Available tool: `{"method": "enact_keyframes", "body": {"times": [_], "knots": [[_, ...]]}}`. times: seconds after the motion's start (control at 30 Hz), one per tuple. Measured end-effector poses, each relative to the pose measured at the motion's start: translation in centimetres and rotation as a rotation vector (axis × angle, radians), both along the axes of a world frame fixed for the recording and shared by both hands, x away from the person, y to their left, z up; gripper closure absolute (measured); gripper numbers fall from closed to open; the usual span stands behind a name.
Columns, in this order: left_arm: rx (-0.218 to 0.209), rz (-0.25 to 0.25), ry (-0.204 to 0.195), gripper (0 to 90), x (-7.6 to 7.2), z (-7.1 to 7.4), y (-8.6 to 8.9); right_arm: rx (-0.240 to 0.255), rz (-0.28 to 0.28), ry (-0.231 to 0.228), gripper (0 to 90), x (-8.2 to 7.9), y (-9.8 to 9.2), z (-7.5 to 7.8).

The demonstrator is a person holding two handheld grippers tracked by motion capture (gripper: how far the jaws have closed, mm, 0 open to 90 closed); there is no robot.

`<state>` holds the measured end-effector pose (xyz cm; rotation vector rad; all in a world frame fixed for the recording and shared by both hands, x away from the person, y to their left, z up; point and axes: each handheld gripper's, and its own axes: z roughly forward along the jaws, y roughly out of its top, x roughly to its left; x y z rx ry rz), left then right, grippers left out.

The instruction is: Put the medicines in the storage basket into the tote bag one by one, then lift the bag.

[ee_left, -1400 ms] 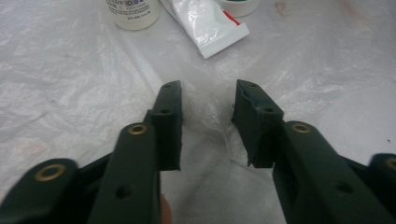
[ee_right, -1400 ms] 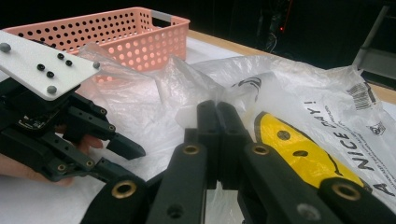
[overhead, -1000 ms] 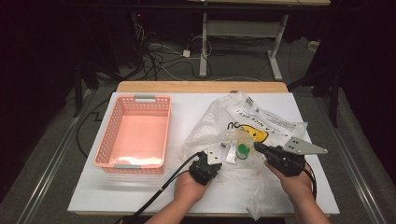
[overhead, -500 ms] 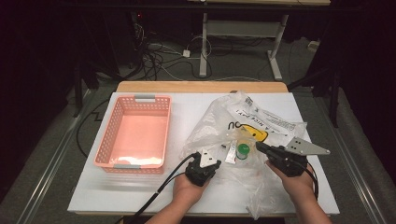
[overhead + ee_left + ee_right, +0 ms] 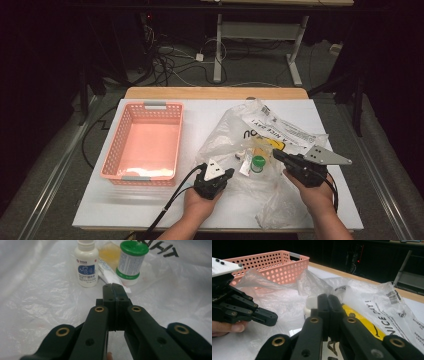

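A clear plastic bag [image 5: 235, 135] printed with black lettering lies spread on the white table. On it stand a white bottle with a blue label [image 5: 86, 265] and a green-capped bottle [image 5: 130, 261], with a white tube [image 5: 111, 278] and something yellow [image 5: 110, 251] behind them. My left gripper [image 5: 115, 286] is shut and empty, and points at the bottles from a short way off. It also appears in the high view [image 5: 227, 173]. My right gripper [image 5: 328, 297] is shut and empty. It hovers over the bag to the right of the green-capped bottle [image 5: 258, 162], pointing left [image 5: 276, 154].
A pink perforated basket [image 5: 145, 142] stands on the left half of the table and looks empty. The table's wooden far edge [image 5: 215, 93] lies beyond the bag. Dark floor with cables and desk legs lies past it.
My left gripper has drawn back slightly toward the table's front edge and a bit left. The right gripper and the bottles have kept still.
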<state>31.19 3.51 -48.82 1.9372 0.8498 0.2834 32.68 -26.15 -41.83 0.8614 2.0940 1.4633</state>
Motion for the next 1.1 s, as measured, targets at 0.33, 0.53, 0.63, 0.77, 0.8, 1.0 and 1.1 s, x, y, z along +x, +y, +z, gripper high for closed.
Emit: {"method": "enact_keyframes", "body": {"times": [0.33, 0.53, 0.63, 0.77, 0.8, 1.0, 1.1], "knots": [[-0.048, 0.047, -0.125, 88.7, 1.2, 1.9, 1.0, 0.014, -0.009, -0.029, 90.0, 0.5, 0.8, 1.3], [-0.065, 0.060, -0.171, 88.8, 1.8, 3.1, 1.3, -0.012, -0.029, -0.030, 90.0, 0.9, 1.1, 1.8], [-0.081, 0.072, -0.191, 88.8, 2.1, 3.6, 1.5, -0.003, -0.038, -0.045, 90.0, 1.3, 1.5, 2.1], [-0.088, 0.071, -0.202, 88.8, 2.5, 4.1, 1.6, 0.028, -0.054, -0.054, 90.0, 1.9, 1.8, 2.1], [-0.091, 0.069, -0.206, 88.8, 2.5, 4.3, 1.6, 0.039, -0.061, -0.054, 90.0, 2.1, 1.8, 2.2], [-0.092, 0.063, -0.251, 88.7, 3.1, 5.5, 1.7, 0.084, -0.089, -0.069, 90.0, 2.6, 1.8, 2.3], [-0.096, 0.074, -0.268, 88.7, 3.4, 6.1, 2.1, 0.095, -0.099, -0.074, 90.0, 2.8, 1.8, 2.3]]}}
